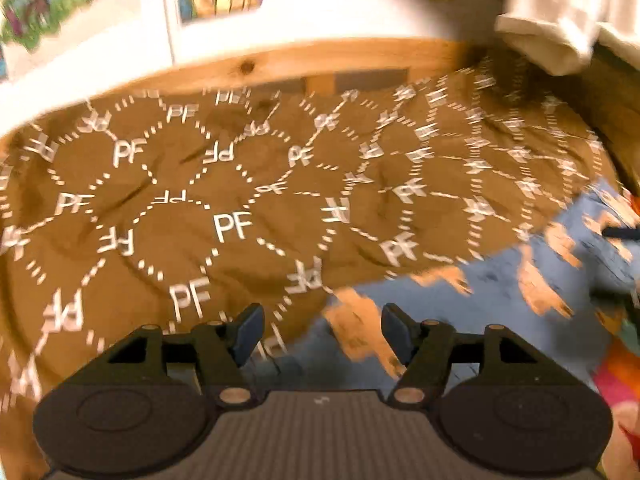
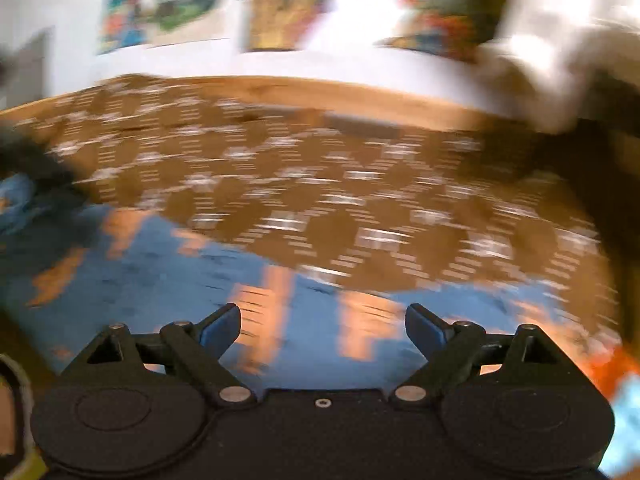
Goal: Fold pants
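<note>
Lying flat on the brown cloth [image 1: 168, 216], blue orange-patched pants [image 2: 200, 276].

1. Your right wrist view is smeared sideways: the white marks on the brown patterned cloth [image 2: 320, 184] at 12 o'clock cannot be read.
2. The blue and orange fabric [image 2: 200, 272] runs under your fingers and off the left edge; its outline cannot be told.
3. In your left wrist view, a dark object [image 1: 622, 234] at 3 o'clock is cut off and unidentifiable.
4. The white cloth [image 1: 560, 20] at 1 o'clock leaves the frame.
</note>
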The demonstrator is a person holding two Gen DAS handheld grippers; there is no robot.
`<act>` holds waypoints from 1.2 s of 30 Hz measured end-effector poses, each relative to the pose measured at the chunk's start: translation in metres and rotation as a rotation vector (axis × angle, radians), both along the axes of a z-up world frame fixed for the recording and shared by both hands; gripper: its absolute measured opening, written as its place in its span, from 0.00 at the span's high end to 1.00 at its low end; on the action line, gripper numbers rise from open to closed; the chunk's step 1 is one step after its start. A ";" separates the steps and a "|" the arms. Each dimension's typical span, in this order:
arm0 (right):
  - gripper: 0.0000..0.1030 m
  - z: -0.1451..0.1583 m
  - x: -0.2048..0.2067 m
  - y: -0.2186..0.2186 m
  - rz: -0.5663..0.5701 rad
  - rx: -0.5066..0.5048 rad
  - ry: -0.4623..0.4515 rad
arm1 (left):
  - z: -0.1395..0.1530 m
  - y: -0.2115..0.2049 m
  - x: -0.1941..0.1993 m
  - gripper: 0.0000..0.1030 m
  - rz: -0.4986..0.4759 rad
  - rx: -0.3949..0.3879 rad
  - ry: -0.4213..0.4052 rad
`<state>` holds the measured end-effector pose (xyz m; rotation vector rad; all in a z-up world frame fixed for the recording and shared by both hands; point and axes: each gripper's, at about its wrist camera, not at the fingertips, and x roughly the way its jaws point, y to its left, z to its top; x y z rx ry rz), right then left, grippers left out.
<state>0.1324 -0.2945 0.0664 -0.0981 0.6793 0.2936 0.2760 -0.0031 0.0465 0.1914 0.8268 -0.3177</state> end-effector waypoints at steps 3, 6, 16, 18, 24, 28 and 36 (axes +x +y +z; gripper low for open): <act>0.13 -0.008 0.015 0.029 0.106 0.007 0.001 | -0.018 0.011 0.049 0.44 0.018 -0.061 0.186; 0.15 -0.016 0.019 0.049 0.182 0.014 0.016 | -0.037 0.022 0.071 0.53 0.021 -0.154 0.304; 0.17 -0.031 0.012 0.064 0.216 0.081 0.106 | -0.044 0.020 0.075 0.93 0.056 -0.261 0.325; 0.17 -0.034 0.001 0.065 0.222 0.041 0.118 | -0.036 0.012 0.060 0.94 0.038 -0.185 0.213; 0.17 -0.046 -0.017 0.059 0.163 0.021 0.132 | -0.047 -0.017 0.035 0.91 -0.039 0.041 0.068; 0.14 -0.028 -0.023 0.046 0.132 0.011 0.096 | -0.035 -0.023 0.021 0.74 -0.011 0.064 -0.016; 0.05 0.005 -0.041 -0.038 -0.225 0.022 0.078 | -0.007 -0.088 -0.013 0.26 -0.165 -0.004 -0.104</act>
